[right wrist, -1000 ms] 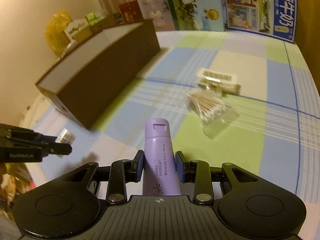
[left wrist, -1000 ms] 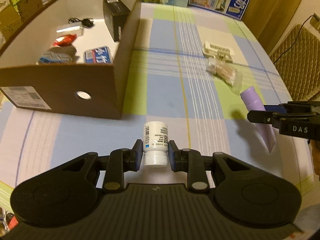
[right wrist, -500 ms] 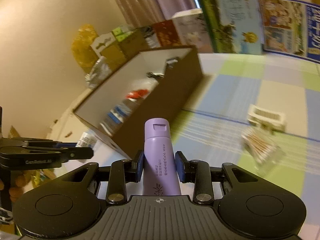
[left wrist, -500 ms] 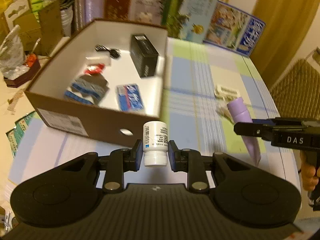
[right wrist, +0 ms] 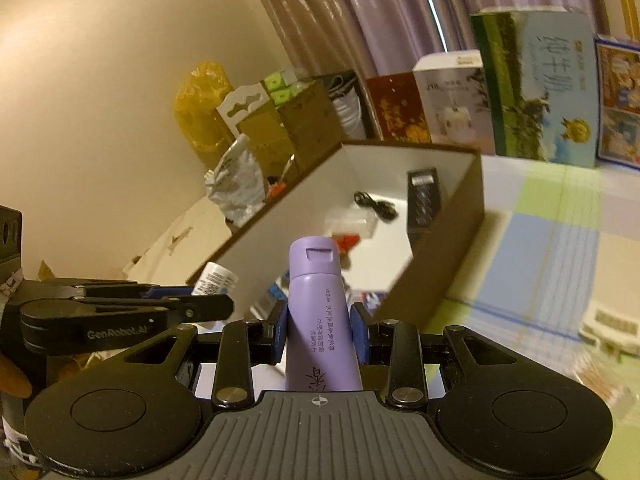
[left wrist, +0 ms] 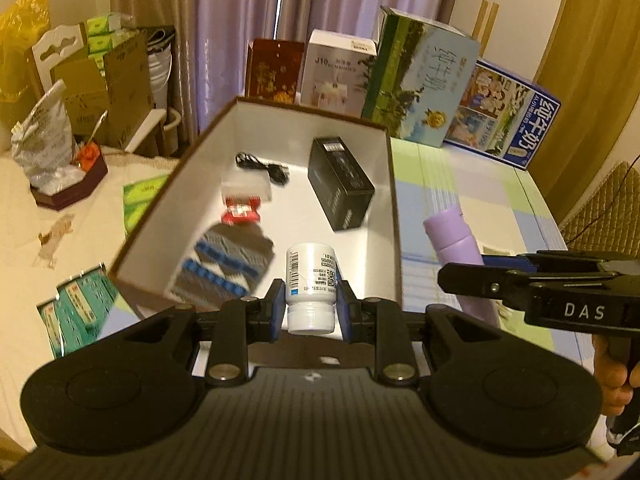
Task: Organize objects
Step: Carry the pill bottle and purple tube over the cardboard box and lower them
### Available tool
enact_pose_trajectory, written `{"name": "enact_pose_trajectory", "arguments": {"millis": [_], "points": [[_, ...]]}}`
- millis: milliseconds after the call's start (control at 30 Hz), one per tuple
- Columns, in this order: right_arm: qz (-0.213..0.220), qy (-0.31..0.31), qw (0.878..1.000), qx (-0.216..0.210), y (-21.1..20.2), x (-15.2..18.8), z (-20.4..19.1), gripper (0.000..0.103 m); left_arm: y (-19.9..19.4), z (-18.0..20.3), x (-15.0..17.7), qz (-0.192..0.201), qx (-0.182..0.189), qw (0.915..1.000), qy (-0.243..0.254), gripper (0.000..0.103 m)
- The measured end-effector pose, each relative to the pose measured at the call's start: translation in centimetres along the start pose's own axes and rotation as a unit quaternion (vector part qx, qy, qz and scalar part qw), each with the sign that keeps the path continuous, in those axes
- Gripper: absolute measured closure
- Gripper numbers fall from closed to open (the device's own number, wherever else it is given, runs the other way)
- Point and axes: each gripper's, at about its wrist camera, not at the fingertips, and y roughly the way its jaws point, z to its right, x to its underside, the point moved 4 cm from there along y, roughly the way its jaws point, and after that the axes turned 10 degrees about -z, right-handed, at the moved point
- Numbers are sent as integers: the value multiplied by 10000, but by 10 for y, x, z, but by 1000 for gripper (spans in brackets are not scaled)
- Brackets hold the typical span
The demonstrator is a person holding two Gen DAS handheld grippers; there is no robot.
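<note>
Both grippers have risen from the table to the box (left wrist: 394, 200) — left gripper (left wrist: 311, 308) pinching the bottle (left wrist: 311, 280) over its near edge, right gripper (right wrist: 319, 334) clamping the tube (right wrist: 320, 320) alongside. Released together, they might collide — or strike the box wall.

White pill bottle (left wrist: 311, 280) upside down, clamped; purple tube (right wrist: 320, 312) cap-forward, clamped; brown box (left wrist: 394, 200) open.

Purple curtains (left wrist: 248, 12) behind table. Row of upright cartons along far edge: dark red box (left wrist: 274, 70), white J10 box (left wrist: 340, 68), green milk carton box (left wrist: 424, 80), blue milk box (left wrist: 508, 116). Yellow plastic bag (right wrist: 200, 108) at left wall. Checked tablecloth (right wrist: 552, 248).
</note>
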Motion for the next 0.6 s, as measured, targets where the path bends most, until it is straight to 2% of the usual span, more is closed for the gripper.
{"name": "enact_pose_trajectory", "arguments": {"millis": [267, 600], "points": [[-16, 64, 9997, 247, 40, -37, 2, 72, 26, -21, -37, -48, -31, 9999, 132, 81], [-132, 171, 9987, 469, 80, -64, 11, 72, 69, -44, -71, -256, -89, 9993, 261, 81]]}}
